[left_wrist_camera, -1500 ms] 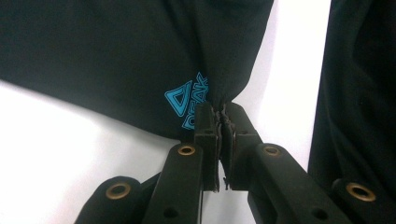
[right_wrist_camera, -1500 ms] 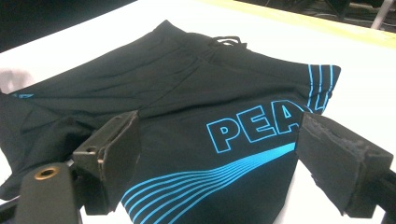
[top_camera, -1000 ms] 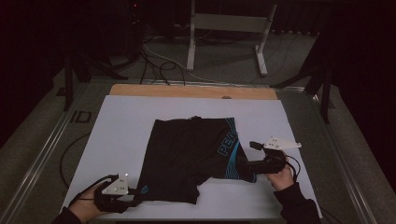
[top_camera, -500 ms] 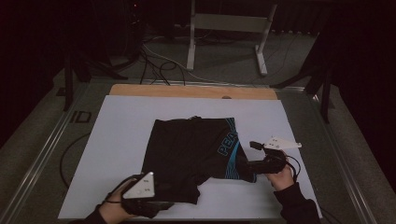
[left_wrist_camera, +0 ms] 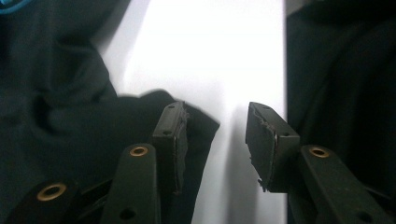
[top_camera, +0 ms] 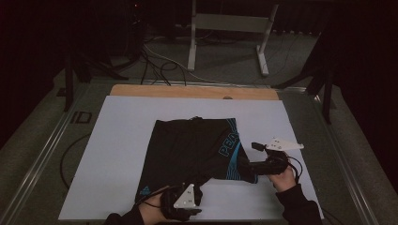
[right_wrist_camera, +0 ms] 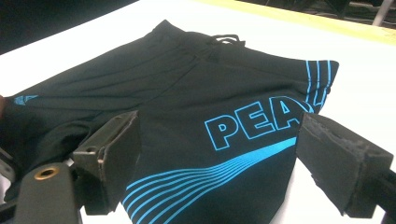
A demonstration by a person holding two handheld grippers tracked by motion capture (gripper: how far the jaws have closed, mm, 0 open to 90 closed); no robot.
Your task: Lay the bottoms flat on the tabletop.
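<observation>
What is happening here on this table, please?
A person is working on black shorts with blue print, spread on a white table, using a gripper in each hand. The left gripper is at the near hem; its jaws have just been closing and stand apart, one pad on a corner of fabric, nothing pinched. The right gripper is at the hem of the printed leg, jaws wide with the fabric between them, not pressing on it.

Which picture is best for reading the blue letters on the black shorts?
The right gripper view: the blue letters are big and sharp on the black shorts, with blue stripes below. The high view shows the letters small and sideways. The left gripper view shows plain dark cloth, no letters.
</observation>
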